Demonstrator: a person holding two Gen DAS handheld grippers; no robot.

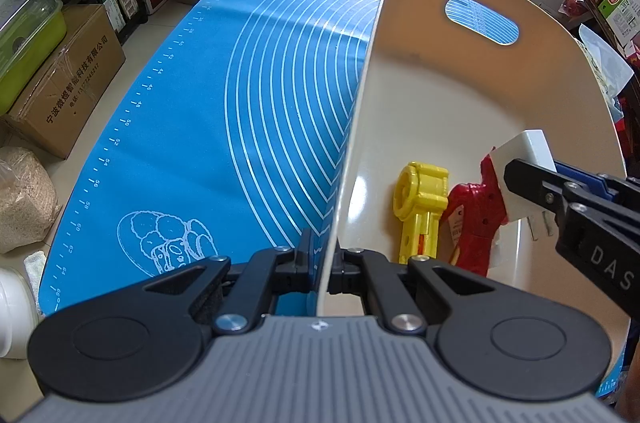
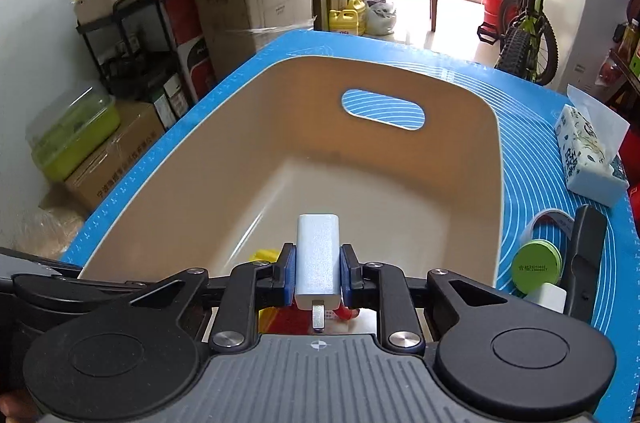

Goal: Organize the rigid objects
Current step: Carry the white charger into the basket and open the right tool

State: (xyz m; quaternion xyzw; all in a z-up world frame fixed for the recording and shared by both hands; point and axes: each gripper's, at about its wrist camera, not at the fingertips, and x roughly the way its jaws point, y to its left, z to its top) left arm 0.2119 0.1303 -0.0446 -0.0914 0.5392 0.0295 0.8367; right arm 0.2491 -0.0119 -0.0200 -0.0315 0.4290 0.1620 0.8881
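White charger (image 2: 318, 255): sitting pinched in right gripper (image 2: 318, 273), long axis pointing 12 o'clock, prongs toward camera
Bin (image 2: 256, 127): lying below and ahead, yellow toy (image 1: 420, 207) at 7 o'clock
Left gripper (image 1: 324, 271): clamping bin wall, steadying

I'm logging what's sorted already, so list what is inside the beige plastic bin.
On the floor of the beige plastic bin lie a yellow plastic toy and a red plastic toy. The right gripper, holding a white charger plug above them, hides whatever lies beneath it.
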